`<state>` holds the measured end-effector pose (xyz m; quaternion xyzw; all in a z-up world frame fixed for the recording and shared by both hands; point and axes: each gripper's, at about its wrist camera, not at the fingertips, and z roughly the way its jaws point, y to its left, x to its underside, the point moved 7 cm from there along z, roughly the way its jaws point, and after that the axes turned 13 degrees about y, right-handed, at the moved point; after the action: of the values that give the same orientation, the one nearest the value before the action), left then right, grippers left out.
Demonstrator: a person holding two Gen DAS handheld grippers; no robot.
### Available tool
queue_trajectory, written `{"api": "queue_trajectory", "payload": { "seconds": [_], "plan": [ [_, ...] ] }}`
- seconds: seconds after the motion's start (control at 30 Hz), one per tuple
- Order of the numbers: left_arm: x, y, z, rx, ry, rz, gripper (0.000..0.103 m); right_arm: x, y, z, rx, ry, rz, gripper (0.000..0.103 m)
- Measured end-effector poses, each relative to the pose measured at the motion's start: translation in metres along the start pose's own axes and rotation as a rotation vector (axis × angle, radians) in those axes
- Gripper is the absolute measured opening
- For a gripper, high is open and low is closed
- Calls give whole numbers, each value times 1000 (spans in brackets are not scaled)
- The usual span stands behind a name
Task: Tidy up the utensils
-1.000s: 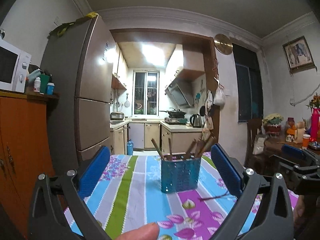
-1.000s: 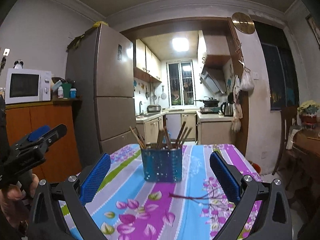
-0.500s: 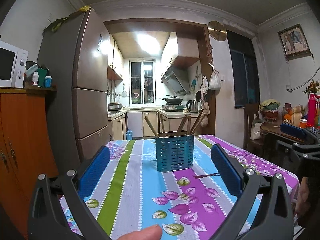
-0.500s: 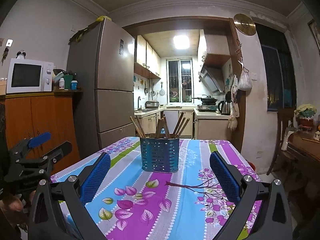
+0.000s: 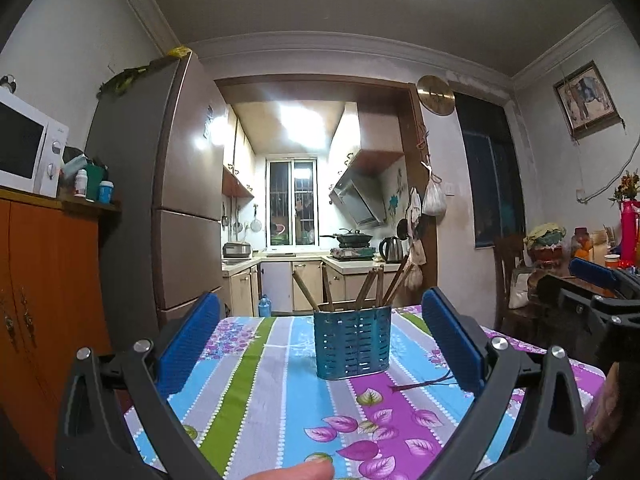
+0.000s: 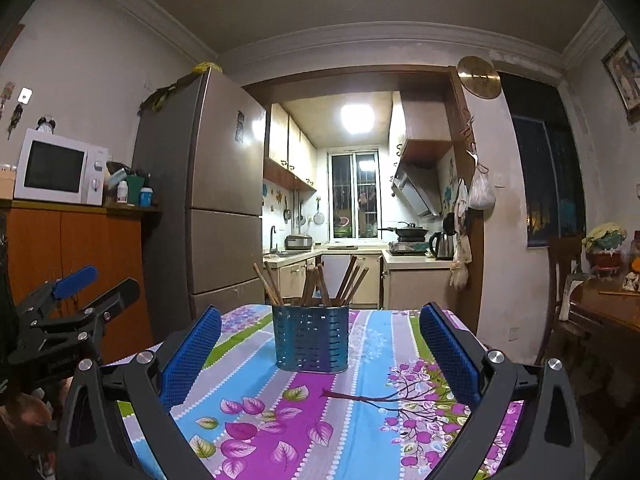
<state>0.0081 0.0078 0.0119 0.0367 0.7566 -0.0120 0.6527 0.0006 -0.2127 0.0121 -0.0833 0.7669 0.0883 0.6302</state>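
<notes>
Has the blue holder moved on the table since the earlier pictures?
No. The blue holder stands on the same purple stripe of the tablecloth; only the cameras shifted.

1. The left gripper (image 5: 320,344) stands wide apart above the flowered tablecloth (image 5: 256,396).
2. A blue perforated holder (image 5: 352,344) with wooden chopsticks (image 5: 370,288) stands between its fingers.
3. The right gripper (image 5: 592,280) shows at the right edge.

On the table (image 5: 248,400), the only standing obstacle is the blue perforated holder (image 5: 352,344), set toward the far edge near the middle, with wooden chopsticks (image 5: 372,288) fanning above its rim. The cloth from the near edge up to the holder lies flat and bare, and open strips run along both side edges past it.
</notes>
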Motion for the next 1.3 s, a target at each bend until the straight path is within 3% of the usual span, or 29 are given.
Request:
{"api": "queue_trajectory", "payload": {
  "seconds": [0.93, 1.3],
  "plan": [
    [-1, -7, 11, 10, 28, -13, 97, -1, 1, 8, -22, 15, -14, 99],
    [5, -4, 27, -15, 99, -16, 97, -2, 1, 8, -23, 25, -20, 99]
  ]
}}
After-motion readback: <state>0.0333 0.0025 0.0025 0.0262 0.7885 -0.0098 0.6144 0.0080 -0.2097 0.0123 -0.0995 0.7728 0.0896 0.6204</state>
